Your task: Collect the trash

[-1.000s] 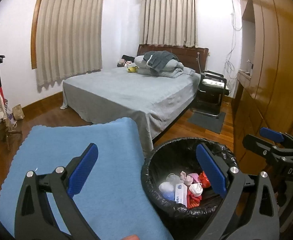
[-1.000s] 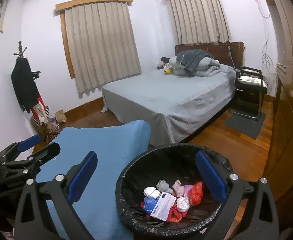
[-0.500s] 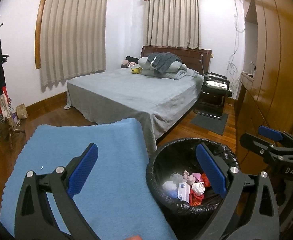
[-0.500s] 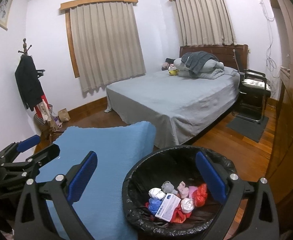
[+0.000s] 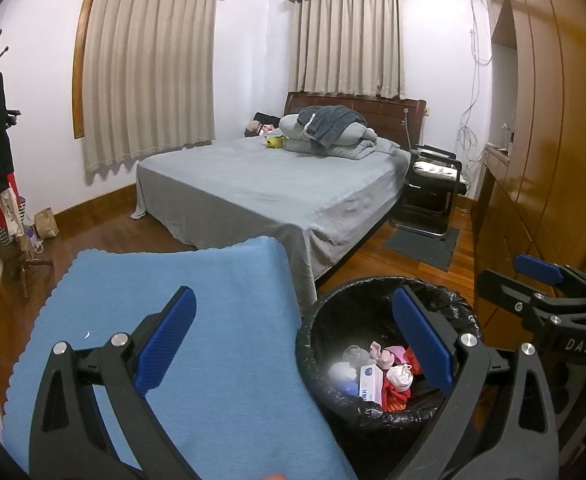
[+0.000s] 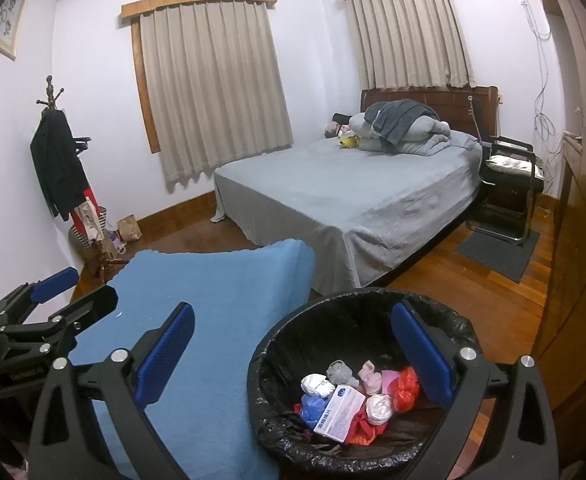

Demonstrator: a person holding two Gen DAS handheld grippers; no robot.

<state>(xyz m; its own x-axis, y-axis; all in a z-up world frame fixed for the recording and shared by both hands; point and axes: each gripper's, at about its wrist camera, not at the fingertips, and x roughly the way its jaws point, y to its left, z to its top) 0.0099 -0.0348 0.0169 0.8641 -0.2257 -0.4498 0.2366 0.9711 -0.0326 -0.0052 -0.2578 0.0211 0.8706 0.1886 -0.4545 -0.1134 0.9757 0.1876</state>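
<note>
A black-lined trash bin (image 5: 373,300) (image 6: 333,312) stands on the floor beside a table under a blue cloth (image 5: 197,300) (image 6: 213,292). Inside lie crumpled wads, a white box (image 6: 339,410) and red wrappers (image 6: 405,386). My left gripper (image 5: 295,336) is open and empty, held above the cloth's right edge and the bin. My right gripper (image 6: 293,350) is open and empty, above the bin's left rim. Each gripper shows at the edge of the other's view: the right gripper (image 5: 533,276) and the left gripper (image 6: 65,292).
A bed with a grey sheet (image 5: 277,184) fills the room's middle. A black chair (image 5: 433,184) and a dark mat (image 5: 421,244) lie to its right. Wooden wardrobes (image 5: 553,140) line the right wall. A coat stand (image 6: 61,168) is at the left wall.
Both grippers have risen and tilted upward a little, so the bin and cloth sit lower in view. Both stay open and empty.
</note>
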